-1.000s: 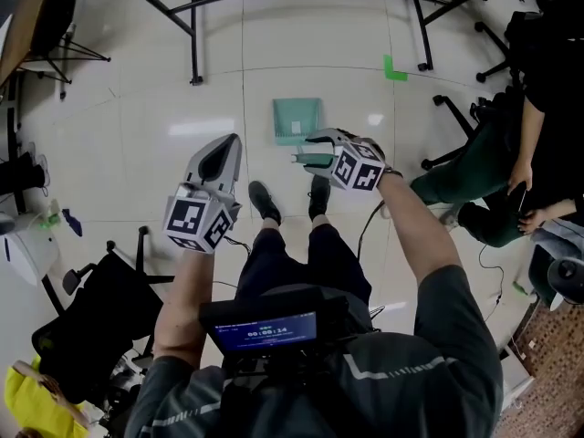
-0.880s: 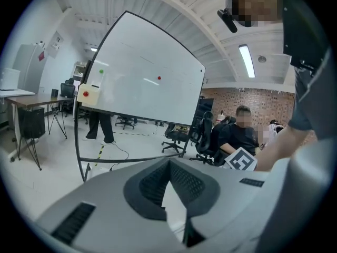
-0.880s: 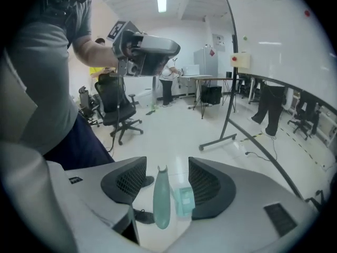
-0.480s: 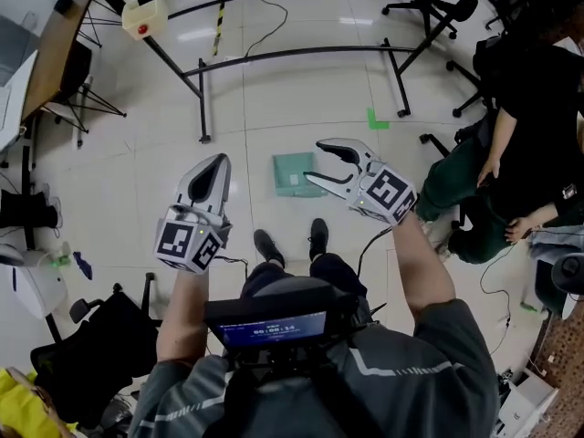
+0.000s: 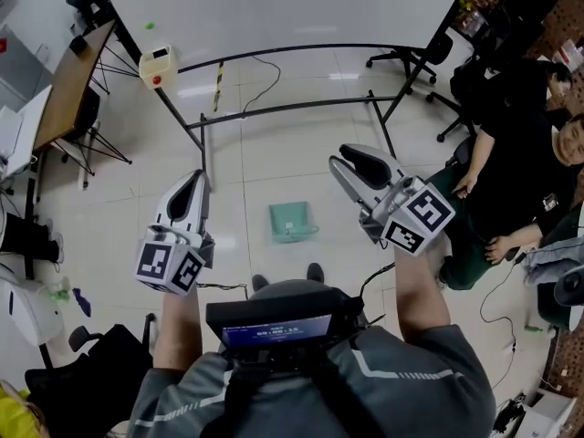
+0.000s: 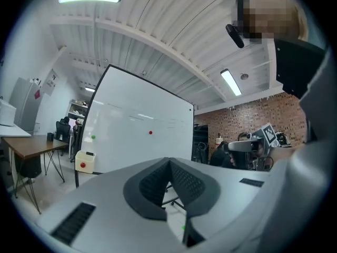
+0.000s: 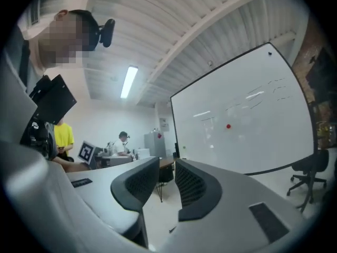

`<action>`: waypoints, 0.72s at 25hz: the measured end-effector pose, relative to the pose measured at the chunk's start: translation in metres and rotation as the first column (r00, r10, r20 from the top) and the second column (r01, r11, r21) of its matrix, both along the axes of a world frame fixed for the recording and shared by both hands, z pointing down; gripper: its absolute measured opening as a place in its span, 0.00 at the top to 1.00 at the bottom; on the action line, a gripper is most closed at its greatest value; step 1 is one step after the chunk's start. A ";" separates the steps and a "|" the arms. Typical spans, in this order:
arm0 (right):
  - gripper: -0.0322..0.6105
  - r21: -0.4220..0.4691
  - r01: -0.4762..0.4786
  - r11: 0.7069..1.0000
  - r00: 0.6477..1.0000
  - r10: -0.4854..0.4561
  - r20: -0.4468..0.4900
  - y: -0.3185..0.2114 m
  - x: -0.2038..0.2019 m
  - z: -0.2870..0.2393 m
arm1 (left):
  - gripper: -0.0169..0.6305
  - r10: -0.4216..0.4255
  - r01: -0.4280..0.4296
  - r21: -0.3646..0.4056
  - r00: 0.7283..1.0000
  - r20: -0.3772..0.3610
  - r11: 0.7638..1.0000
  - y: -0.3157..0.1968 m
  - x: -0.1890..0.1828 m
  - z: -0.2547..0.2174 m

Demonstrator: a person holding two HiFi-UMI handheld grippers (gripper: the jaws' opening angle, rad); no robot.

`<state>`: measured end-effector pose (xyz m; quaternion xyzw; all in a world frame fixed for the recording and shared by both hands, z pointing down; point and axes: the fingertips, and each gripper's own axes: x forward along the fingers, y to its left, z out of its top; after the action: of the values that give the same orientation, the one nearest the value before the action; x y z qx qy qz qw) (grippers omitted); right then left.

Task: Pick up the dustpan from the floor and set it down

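Note:
The teal dustpan (image 5: 289, 219) lies flat on the pale tiled floor, just ahead of my shoes, its short handle pointing right. Both grippers are held high above it and point level, away from the floor. My left gripper (image 5: 192, 181) is up and to the dustpan's left, and its dark pads meet at the tips in the left gripper view (image 6: 169, 163), with nothing held. My right gripper (image 5: 345, 159) is up and to the right. Its jaws are closing, with a narrow gap and nothing between them (image 7: 167, 165).
A whiteboard stand's black legs (image 5: 274, 108) cross the floor beyond the dustpan, with a yellow box (image 5: 157, 65) at its left post. A wooden desk (image 5: 78, 71) is at far left. People (image 5: 511, 172) sit at the right, near office chairs (image 5: 411, 57).
Both grippers have risen well off the floor and tilted up to level. The right jaws were wide apart near the dustpan and have narrowed. The dustpan stays on the floor.

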<state>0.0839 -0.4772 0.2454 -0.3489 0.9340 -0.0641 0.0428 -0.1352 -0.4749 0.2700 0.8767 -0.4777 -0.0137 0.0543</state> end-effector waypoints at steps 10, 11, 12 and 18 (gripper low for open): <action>0.92 0.025 -0.050 0.998 0.997 0.052 -0.054 0.008 0.040 -0.021 | 0.92 -0.031 0.031 0.008 0.999 0.009 0.999 0.021 0.030 -0.028; 0.92 0.028 -0.051 0.998 0.997 0.052 -0.058 0.007 0.046 -0.022 | 0.92 -0.048 0.048 0.008 0.999 0.013 0.999 0.023 0.033 -0.031; 0.92 0.029 -0.048 0.998 0.997 0.050 -0.058 0.006 0.053 -0.023 | 0.92 -0.065 0.065 0.009 0.998 0.018 0.998 0.025 0.035 -0.033; 0.92 -0.007 0.006 1.000 1.000 -0.006 -0.018 0.009 0.061 -0.013 | 0.92 -0.155 0.156 -0.013 0.987 0.051 0.988 0.055 0.028 -0.037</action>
<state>0.1450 -0.4682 0.2326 -0.3467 0.9352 -0.0645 0.0331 -0.1074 -0.4200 0.2333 0.8363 -0.5461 0.0080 0.0484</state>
